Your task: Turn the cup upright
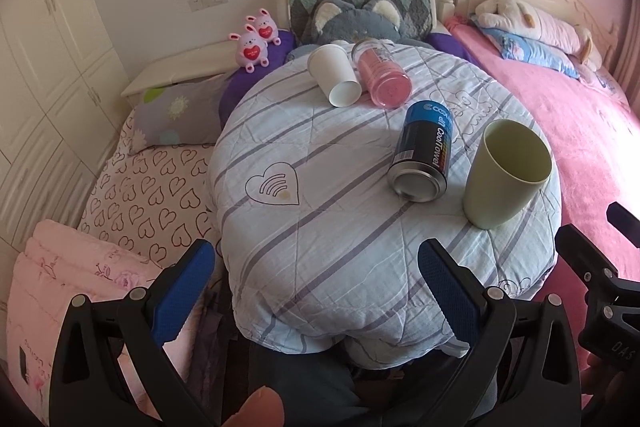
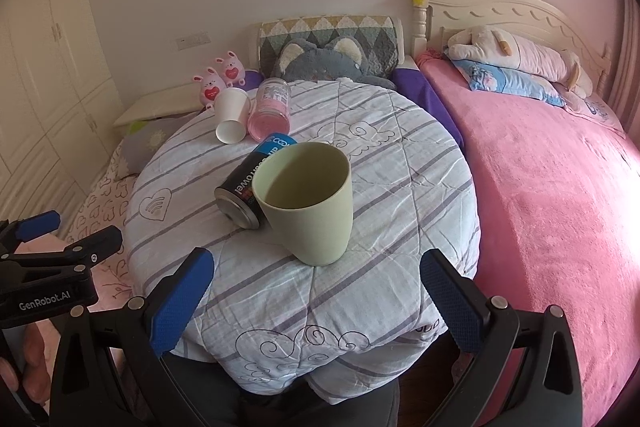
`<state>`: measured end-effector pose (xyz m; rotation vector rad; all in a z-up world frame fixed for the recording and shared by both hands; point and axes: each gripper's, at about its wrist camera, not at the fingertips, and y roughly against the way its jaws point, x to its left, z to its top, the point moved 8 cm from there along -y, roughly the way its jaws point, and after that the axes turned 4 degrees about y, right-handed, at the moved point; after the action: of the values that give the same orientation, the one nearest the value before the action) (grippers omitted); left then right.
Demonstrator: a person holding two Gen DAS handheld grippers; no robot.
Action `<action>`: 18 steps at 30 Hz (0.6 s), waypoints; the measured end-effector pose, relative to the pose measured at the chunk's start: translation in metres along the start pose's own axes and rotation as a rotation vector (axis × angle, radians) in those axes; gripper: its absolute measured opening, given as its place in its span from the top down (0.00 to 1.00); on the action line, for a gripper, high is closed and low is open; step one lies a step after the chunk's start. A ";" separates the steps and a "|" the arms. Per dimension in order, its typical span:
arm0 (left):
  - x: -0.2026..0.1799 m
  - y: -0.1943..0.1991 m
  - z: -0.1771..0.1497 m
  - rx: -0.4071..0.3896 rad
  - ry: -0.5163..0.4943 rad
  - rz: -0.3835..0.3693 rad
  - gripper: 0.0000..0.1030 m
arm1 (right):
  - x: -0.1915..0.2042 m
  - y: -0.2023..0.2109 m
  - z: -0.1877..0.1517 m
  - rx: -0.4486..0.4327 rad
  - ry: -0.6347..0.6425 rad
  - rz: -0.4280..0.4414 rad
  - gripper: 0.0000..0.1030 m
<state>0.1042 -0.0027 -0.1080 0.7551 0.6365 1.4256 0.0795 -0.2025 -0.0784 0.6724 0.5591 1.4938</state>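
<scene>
A pale green cup (image 1: 505, 174) (image 2: 309, 203) stands upright, mouth up, on the striped quilt (image 1: 340, 227) (image 2: 380, 167). A white paper cup (image 1: 334, 75) (image 2: 231, 121) lies on its side at the far end, next to a pink-filled clear jar (image 1: 384, 75) (image 2: 271, 111), also on its side. A blue and black can (image 1: 424, 151) (image 2: 244, 197) lies on its side against the green cup. My left gripper (image 1: 316, 291) is open and empty, short of the objects. My right gripper (image 2: 316, 301) is open and empty, just in front of the green cup.
The quilt covers a round raised surface that drops off at its edges. A pink bed (image 2: 560, 207) lies to the right, with plush toys and pillows (image 2: 516, 67). A grey plush (image 1: 352, 23) and two pink bunny toys (image 1: 256, 39) sit behind. White wardrobes (image 1: 48, 67) stand at left.
</scene>
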 end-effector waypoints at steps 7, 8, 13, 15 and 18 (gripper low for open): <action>0.003 0.001 -0.002 0.002 0.002 0.010 0.00 | 0.003 0.000 0.001 -0.003 0.004 0.008 0.00; 0.003 0.001 -0.003 0.002 0.002 0.011 0.00 | 0.004 0.000 0.000 -0.003 0.005 0.009 0.00; 0.004 0.001 -0.004 0.004 0.005 0.013 0.00 | 0.006 -0.001 0.000 -0.003 0.010 0.016 0.00; 0.005 0.001 -0.004 0.005 0.003 0.019 0.00 | 0.007 -0.002 0.000 -0.002 0.011 0.019 0.00; 0.007 0.000 -0.004 0.006 0.004 0.020 0.00 | 0.007 -0.002 -0.001 -0.001 0.011 0.021 0.00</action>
<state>0.1013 0.0042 -0.1097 0.7655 0.6383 1.4443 0.0808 -0.1950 -0.0800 0.6719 0.5612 1.5177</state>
